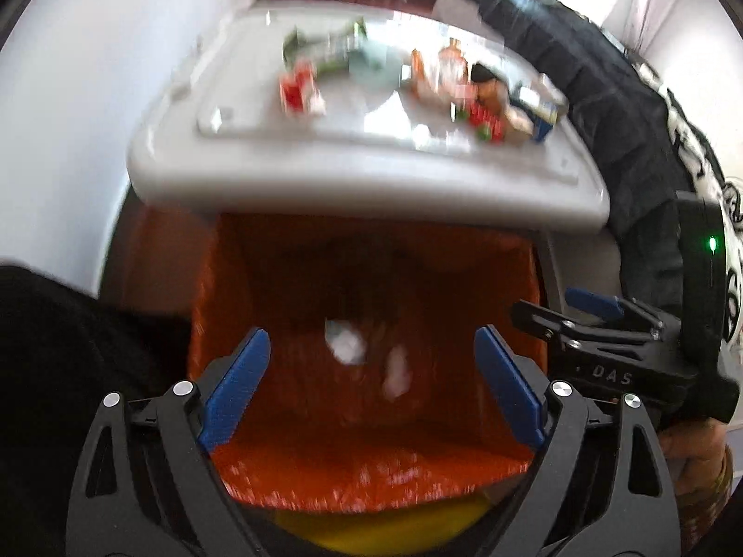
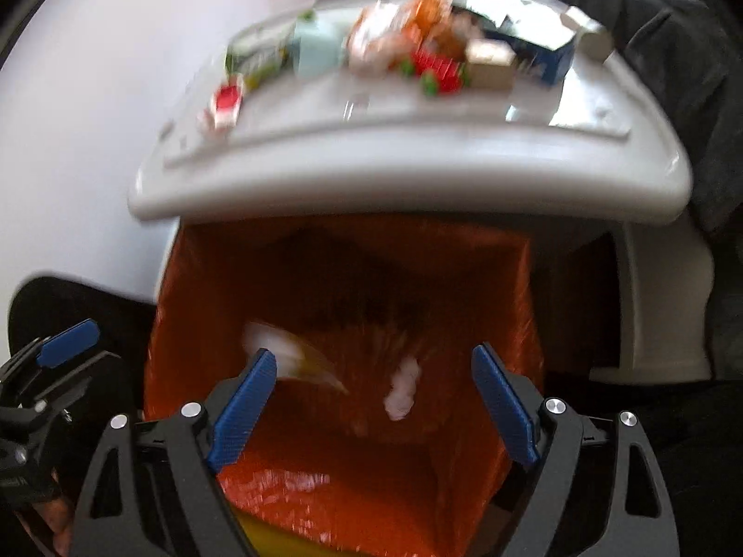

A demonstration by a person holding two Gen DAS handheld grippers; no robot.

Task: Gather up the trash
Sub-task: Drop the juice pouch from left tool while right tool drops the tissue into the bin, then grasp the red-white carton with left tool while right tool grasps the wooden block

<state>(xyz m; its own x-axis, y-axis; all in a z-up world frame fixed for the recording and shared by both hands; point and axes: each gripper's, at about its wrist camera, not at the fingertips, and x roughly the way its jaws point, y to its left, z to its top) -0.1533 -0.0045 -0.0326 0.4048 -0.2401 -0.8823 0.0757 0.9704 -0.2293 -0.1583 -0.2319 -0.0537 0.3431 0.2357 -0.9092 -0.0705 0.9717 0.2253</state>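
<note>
The left gripper [image 1: 374, 387] has its two blue fingers [image 1: 237, 387] spread wide with nothing between them. The right gripper [image 2: 374, 401] is the same: its blue fingers [image 2: 244, 411] are wide apart and hold nothing. Both hang side by side right over the mouth of a bin lined with an orange bag [image 1: 371, 436] (a yellow rim peeks out under the bag, closest to the claws).

The only writing that can be read is "DAS" [image 1: 612, 377], in pale letters on the black body of the right gripper, seen from the left wrist view. The labels on the packets farther off are too blurry to read.

Down inside the orange bag, ahead of the open fingers, there are white crumpled scraps [image 1: 344, 348] and another pale scrap [image 2: 401, 394]. A white and tan piece [image 2: 297, 359] shows as a blur just by the right gripper's left finger.

Beyond the bag, above and in front of both claws, is a white table [image 1: 353, 185]. On it lies more trash: a red and white packet [image 1: 299, 90], a pale blue box [image 2: 316, 48], a red packet with green bits [image 2: 439, 72], a dark blue box [image 2: 552, 58] and a clear bottle [image 1: 452, 62]. All of it is well away from the fingers
</note>
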